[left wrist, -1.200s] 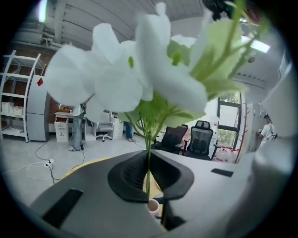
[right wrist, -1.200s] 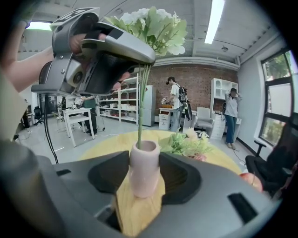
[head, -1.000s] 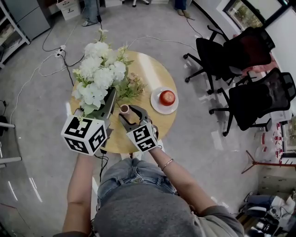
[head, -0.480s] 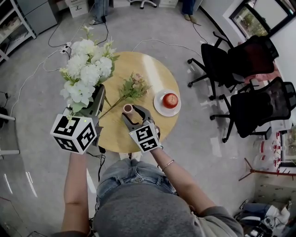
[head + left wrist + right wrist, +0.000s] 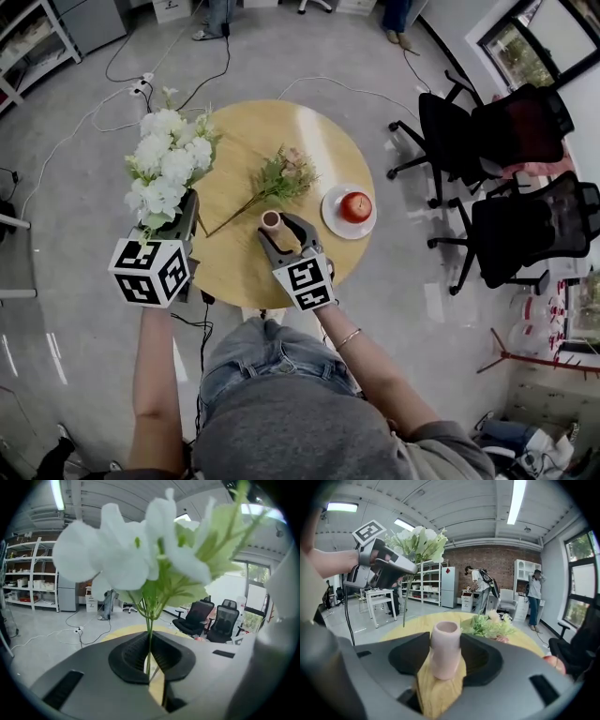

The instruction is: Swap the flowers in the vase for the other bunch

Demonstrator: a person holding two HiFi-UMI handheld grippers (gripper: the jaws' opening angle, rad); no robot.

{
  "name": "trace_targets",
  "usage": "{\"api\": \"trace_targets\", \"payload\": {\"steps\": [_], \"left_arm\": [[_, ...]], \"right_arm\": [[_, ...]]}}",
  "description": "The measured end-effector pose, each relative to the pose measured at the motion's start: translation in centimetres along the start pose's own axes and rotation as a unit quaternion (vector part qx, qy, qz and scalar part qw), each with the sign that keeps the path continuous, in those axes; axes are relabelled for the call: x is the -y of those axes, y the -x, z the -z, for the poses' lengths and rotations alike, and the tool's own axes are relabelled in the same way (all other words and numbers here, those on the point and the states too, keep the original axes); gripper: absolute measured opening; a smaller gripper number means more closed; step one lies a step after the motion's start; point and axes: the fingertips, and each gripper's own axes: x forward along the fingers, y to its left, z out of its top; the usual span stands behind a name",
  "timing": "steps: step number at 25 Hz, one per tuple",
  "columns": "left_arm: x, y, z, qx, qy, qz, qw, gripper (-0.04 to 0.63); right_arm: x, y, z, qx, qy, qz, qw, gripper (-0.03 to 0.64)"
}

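Observation:
My left gripper point(image 5: 190, 204) is shut on the thin green stems point(image 5: 149, 644) of a white flower bunch point(image 5: 162, 171), which it holds upright over the table's left edge. Those white blooms point(image 5: 140, 550) fill the left gripper view. A small pink vase point(image 5: 271, 220) stands near the front of the round wooden table point(image 5: 234, 262), and my right gripper point(image 5: 277, 229) is shut on it. The vase's mouth point(image 5: 446, 629) is empty. The other bunch point(image 5: 281, 178), pink with green leaves, lies on the table behind the vase.
A white plate point(image 5: 330, 217) with a red apple point(image 5: 355, 206) sits on the table's right side. Two black office chairs point(image 5: 487, 122) stand to the right. Cables point(image 5: 122, 66) run over the floor beyond the table. People point(image 5: 480, 590) stand by distant shelves.
My left gripper has carried the white bunch leftward and lower, from above the vase to the table's left edge. The right gripper has stayed on the vase.

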Motion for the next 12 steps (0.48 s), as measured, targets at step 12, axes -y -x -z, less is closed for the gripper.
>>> {"api": "trace_targets", "payload": {"steps": [12], "left_arm": [[-4.2, -2.1, 5.8, -0.073, 0.02, -0.026, 0.9968, 0.023]], "right_arm": [[-0.4, -0.3, -0.3, 0.0, 0.002, 0.003, 1.0, 0.213]]}}
